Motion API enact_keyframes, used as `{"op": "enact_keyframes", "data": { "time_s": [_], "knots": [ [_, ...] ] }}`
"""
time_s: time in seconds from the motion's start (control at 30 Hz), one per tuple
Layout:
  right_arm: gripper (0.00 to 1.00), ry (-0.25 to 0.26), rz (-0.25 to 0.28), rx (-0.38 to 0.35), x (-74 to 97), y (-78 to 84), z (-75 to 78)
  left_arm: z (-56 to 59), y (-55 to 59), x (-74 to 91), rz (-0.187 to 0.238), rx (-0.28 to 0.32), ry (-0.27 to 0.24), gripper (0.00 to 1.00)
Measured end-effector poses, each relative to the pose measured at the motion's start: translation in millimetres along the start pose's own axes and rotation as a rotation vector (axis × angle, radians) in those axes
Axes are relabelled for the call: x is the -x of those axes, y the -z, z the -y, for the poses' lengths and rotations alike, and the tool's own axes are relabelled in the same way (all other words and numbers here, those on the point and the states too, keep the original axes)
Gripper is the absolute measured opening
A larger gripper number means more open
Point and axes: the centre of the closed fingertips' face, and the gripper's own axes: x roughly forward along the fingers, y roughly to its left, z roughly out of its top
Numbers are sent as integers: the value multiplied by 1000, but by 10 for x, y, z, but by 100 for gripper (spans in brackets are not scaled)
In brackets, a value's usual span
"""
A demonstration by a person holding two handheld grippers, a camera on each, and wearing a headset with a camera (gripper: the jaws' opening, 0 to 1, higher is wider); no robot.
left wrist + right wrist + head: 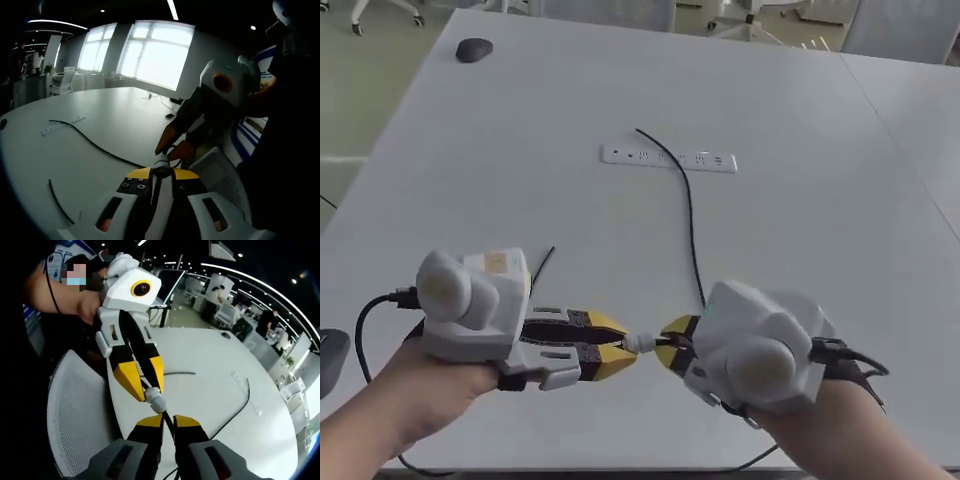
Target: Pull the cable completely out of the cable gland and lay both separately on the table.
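Two grippers meet nose to nose by the near edge of the surface. Left gripper: jaws closed down on the white cable gland, pinching its body. Right gripper: jaws almost together on the black cable, just beside the gland's mouth. The cable is not yet out. From the right gripper it trails away across the surface and over a white power strip, lying slack. Judgement: the opposed hold lets each hand pull along the cable's own line, and gripping the cable close to the gland should keep it from buckling. The slack suggests nothing will snag. The next move calls for a straight separation. Risk: the gland may slip in the jaws if it grips the cable tightly.
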Motion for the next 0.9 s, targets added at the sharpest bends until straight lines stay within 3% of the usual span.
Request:
{"op": "enact_keyframes", "data": {
  "time_s": [0.43, 0.77, 0.9],
  "knots": [
    [0, 22, 26, -86, 1, 34, 19, -26, -25, -9, 3, -9, 3, 15],
    [0, 62, 20, -201, 35, 226, 132, -35, -41, 35, 7, -6, -16, 15],
    [0, 89, 35, -289, 45, 337, 213, -37, -70, 41, 15, -5, -22, 15]
  ]
}}
